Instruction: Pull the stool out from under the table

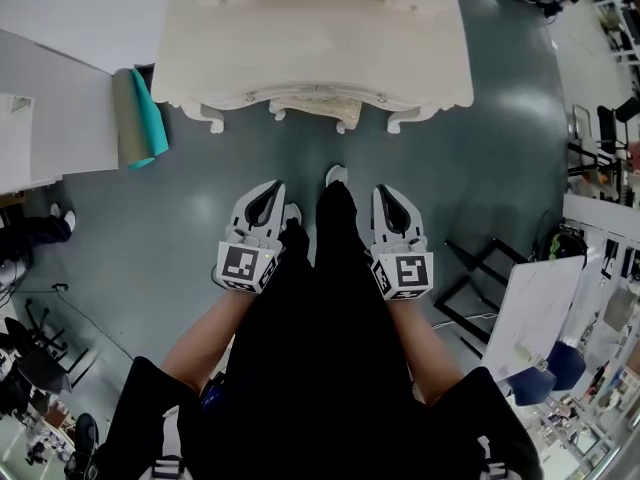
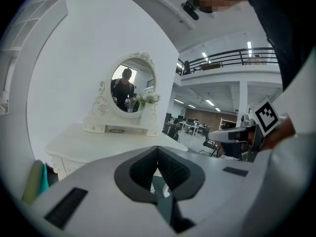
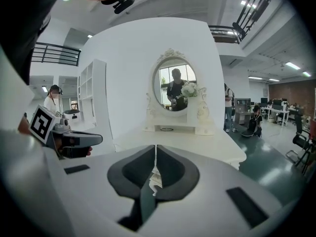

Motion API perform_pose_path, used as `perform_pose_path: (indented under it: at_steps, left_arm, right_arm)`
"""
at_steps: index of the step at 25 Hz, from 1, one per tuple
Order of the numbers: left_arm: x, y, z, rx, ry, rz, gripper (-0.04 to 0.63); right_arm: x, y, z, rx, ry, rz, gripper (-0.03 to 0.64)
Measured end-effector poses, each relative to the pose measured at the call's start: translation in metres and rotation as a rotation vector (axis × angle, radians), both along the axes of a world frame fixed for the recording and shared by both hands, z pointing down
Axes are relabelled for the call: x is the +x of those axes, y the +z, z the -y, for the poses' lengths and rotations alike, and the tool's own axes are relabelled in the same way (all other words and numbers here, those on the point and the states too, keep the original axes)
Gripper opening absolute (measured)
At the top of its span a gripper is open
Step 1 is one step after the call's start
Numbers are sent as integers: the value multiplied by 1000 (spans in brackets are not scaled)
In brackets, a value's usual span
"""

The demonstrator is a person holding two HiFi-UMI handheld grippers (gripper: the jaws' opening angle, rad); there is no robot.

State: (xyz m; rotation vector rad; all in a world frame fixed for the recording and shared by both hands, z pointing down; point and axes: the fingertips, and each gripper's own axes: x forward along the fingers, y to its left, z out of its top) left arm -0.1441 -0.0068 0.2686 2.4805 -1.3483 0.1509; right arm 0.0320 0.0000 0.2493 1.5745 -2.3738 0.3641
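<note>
Stool [image 1: 316, 105]: upper centre of the head view, tucked under the table. Only a cream carved front edge and two short feet peek past the table's front rim. The seat is hidden beneath the tabletop.
Stool in the gripper views: blocked by each gripper's own body. In the right gripper view a scrap of cream carving shows through the slit below the jaws. It cannot be told whether that is stool or table.
Table [image 1: 320, 38]: a cream dressing table filling the top centre of the head view, with its far edge cut off by the frame. Curved feet stand at its front corners, on either side of the stool.
Mirror [image 3: 173, 87]: oval, in a carved frame, upright at the back of the table, centre of the right gripper view. A person's reflection in it is small and dim. White flowers [image 3: 189, 89] stand just beside it.
Left gripper [image 1: 271, 190]: centre-left of the head view, pointing toward the table and well apart from the stool. Its own view shows the jaws closed together with nothing between them.
Right gripper [image 1: 389, 194]: centre-right of the head view, level with the left one and also apart from the stool. Its jaws are pressed together and empty.
Person: a black trouser leg and one pale shoe [image 1: 337, 175] lie between the two grippers. Bare forearms run to the bottom of the frame.
Rolled mat [image 1: 140, 118]: teal and olive, left of the table on the grey floor [image 1: 200, 208].
Frame edges: the clutter at the right and lower left is too small and warped to name.
</note>
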Motion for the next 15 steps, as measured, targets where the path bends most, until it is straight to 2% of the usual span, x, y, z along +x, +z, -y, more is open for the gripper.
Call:
perform_pose_path:
  at_steps: [5,7,10,15]
  left_arm:
    - [7,30,35,-22,-30,38,3]
    - [11,40,49,-22,-34,27,3]
    - [13,61,65,-8,-46,23,3]
    - [6,103,96,-50,-107,60,3]
  right_arm:
    - [14,34,41,-25,-10,20,20]
    - [16,45,58,-32,-28,30,20]
    - [20,65,80,-48,-80,31,20]
    - [16,108,118,-104,-179,19,20]
